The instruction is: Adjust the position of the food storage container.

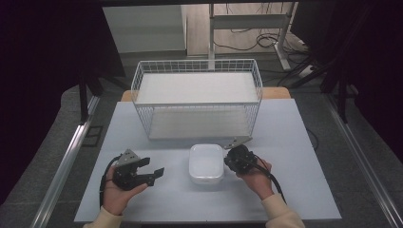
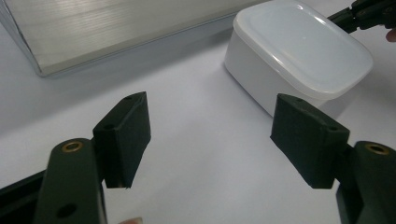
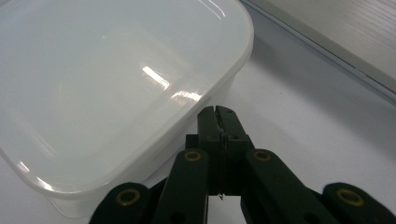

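lidded white container (image 1: 206,164) on surface (image 1: 157,199): likely light, stiff, slick plastic | grasp: across side walls under lid rim | left gripper (image 1: 153,175): spread, empty | right gripper (image 3: 218,117): pressed together beside container

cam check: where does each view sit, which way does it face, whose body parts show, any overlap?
High view: above the person's side, facing forward and down on the table and wire basket; both hands and forearms show.
Left gripper view: rides the left gripper, open, facing the lidded white container.
Right gripper view: rides the right gripper, shut beside the container's edge.
Shared: all three views show the container.
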The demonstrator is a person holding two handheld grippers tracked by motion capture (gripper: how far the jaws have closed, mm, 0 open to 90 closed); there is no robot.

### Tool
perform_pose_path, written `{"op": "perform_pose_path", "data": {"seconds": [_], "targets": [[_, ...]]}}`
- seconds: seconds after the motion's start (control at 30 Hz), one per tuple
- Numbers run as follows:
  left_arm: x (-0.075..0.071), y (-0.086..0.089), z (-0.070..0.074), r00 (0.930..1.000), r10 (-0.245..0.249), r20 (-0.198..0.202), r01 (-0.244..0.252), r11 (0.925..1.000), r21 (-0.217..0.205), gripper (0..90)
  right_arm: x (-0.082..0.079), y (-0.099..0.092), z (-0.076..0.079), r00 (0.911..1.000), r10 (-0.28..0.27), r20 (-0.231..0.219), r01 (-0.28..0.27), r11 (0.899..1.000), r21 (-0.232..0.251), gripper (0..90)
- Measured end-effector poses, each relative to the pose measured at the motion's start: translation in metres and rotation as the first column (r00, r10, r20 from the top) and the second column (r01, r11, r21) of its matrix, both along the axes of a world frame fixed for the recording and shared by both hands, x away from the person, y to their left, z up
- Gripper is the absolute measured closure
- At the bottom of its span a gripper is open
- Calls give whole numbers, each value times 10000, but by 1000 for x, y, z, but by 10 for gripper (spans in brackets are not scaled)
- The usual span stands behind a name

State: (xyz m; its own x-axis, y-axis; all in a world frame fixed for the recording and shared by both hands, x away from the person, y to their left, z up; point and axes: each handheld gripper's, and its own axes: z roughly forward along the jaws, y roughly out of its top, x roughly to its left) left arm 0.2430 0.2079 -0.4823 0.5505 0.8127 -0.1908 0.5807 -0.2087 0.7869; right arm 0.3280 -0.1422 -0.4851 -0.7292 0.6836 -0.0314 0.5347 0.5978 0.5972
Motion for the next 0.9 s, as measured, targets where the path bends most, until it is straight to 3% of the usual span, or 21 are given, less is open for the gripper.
{"op": "perform_pose_path", "data": {"seconds": [0.27,0.6,0.7,0.73,0.77,0.9], "targets": [[0,2,1,10000,50,20,-50,10000,-29,277,-1,-3,3,10000,-48,52,47,9999,91,895],[-1,4,3,9999,133,85,-132,9999,-90,277,-22,-42,16,9968,-716,368,677,9928,988,889],[-1,4,3,9998,161,70,-160,9998,-110,277,-30,-58,16,9946,-922,466,837,9834,1610,772],[-1,5,4,9998,181,63,-180,9998,-109,277,-35,-67,15,9919,-1157,514,1032,9740,2016,621],[-1,5,4,9998,195,57,-195,9998,-99,277,-35,-67,15,9919,-1157,514,1032,9740,2016,621],[-1,4,4,9997,264,-1,-264,9996,-85,275,-40,-81,14,9871,-1547,405,1373,9499,2809,416]]}}
